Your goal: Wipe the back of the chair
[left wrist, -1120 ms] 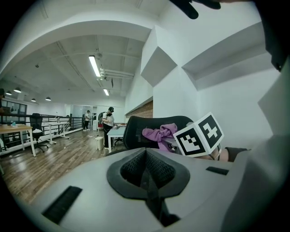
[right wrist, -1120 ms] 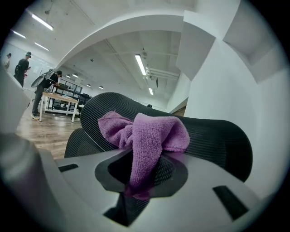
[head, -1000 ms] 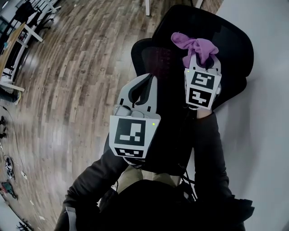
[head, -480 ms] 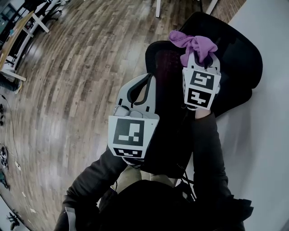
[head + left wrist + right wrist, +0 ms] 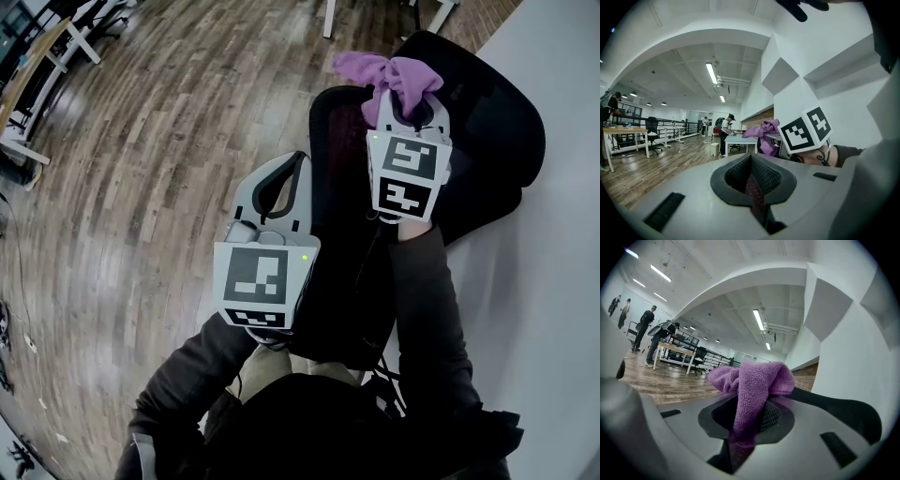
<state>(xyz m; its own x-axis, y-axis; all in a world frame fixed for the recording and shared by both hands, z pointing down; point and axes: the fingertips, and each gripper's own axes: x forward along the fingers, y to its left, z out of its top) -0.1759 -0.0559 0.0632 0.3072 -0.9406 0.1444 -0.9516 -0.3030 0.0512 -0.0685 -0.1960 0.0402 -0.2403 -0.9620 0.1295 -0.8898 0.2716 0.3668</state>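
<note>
One bunched purple cloth (image 5: pixel 389 75) near black mesh chair (image 5: pixel 487 103).

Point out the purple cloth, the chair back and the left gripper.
purple cloth (image 5: pixel 389 75), head view, its bunched middle.
chair back (image 5: pixel 328 131), head view, upper mesh.
left gripper (image 5: pixel 302 161), head view, between its fingertips.

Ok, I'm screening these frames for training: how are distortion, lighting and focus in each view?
Head view: strong barrel distortion curves the wooden floor; evenly lit, sharp. Left gripper view: fisheye with black corners, ceiling light strip bright. Right gripper view: same dark vignette; the purple cloth is in focus.
</note>
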